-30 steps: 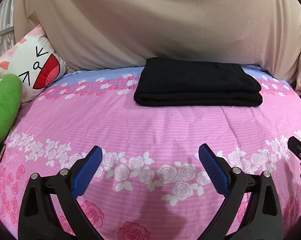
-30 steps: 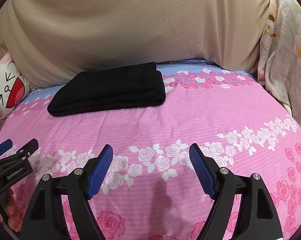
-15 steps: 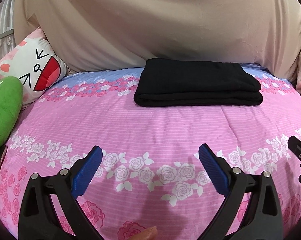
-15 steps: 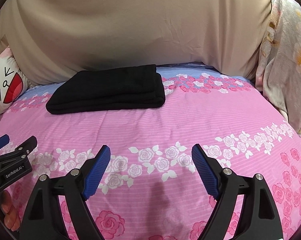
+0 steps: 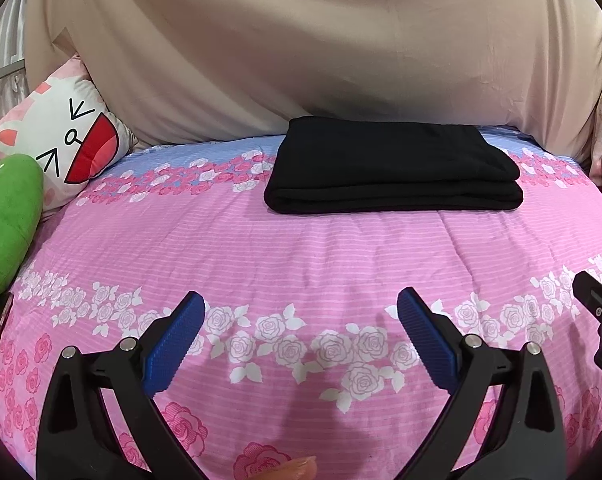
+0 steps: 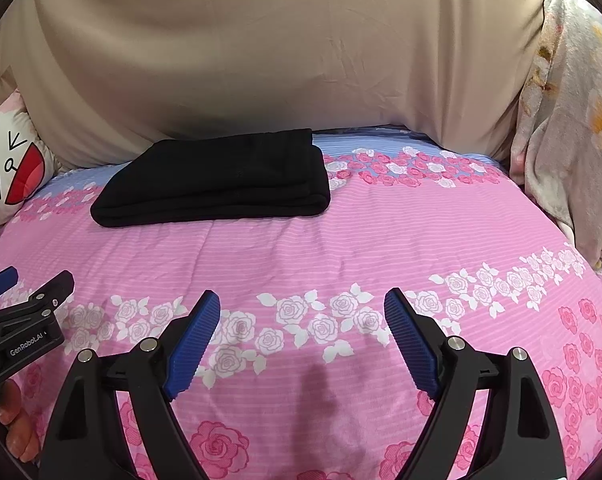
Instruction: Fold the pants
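The black pants (image 5: 393, 168) lie folded into a neat rectangle at the far side of the pink flowered bedspread (image 5: 301, 256); they also show in the right wrist view (image 6: 217, 178), left of centre. My left gripper (image 5: 301, 304) is open and empty, held over the bedspread well short of the pants. My right gripper (image 6: 301, 300) is open and empty too, at about the same distance. Each gripper's edge shows in the other's view: the right gripper (image 5: 601, 320) and the left gripper (image 6: 25, 312).
A beige sheet (image 5: 301, 48) hangs behind the bed. A cat-face pillow (image 5: 61, 140) and a green plush (image 5: 5, 220) sit at the left. A pale flowered blanket (image 6: 569, 120) hangs at the right.
Both grippers have drawn slightly back and shifted a little; the pants stay put. Both stay open and empty.
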A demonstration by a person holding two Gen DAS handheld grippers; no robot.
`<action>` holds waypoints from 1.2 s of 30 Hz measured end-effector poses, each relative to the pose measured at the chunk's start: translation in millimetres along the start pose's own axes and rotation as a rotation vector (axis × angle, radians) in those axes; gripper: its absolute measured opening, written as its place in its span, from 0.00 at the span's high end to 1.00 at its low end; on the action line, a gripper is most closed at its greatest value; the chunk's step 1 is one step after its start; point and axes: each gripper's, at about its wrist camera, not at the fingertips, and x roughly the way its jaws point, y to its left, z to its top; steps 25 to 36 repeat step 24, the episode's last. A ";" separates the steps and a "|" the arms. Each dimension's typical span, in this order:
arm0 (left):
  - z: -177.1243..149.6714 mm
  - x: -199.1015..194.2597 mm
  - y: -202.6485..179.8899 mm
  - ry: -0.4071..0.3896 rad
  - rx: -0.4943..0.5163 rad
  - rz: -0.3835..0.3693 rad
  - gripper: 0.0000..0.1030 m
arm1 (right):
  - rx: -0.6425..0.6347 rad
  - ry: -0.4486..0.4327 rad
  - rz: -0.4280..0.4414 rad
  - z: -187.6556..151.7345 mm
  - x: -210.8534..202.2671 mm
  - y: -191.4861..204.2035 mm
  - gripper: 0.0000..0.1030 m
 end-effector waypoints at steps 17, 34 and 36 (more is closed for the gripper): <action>0.8 -2.1 -3.7 -0.009 0.005 -0.004 0.09 | -0.010 0.001 0.003 -0.5 0.6 0.1 0.20; 1.1 2.3 -1.1 0.009 -0.006 -0.016 0.20 | -0.019 -0.001 0.004 -0.6 1.5 -1.4 0.20; 1.1 2.3 -1.1 0.009 -0.006 -0.016 0.20 | -0.019 -0.001 0.004 -0.6 1.5 -1.4 0.20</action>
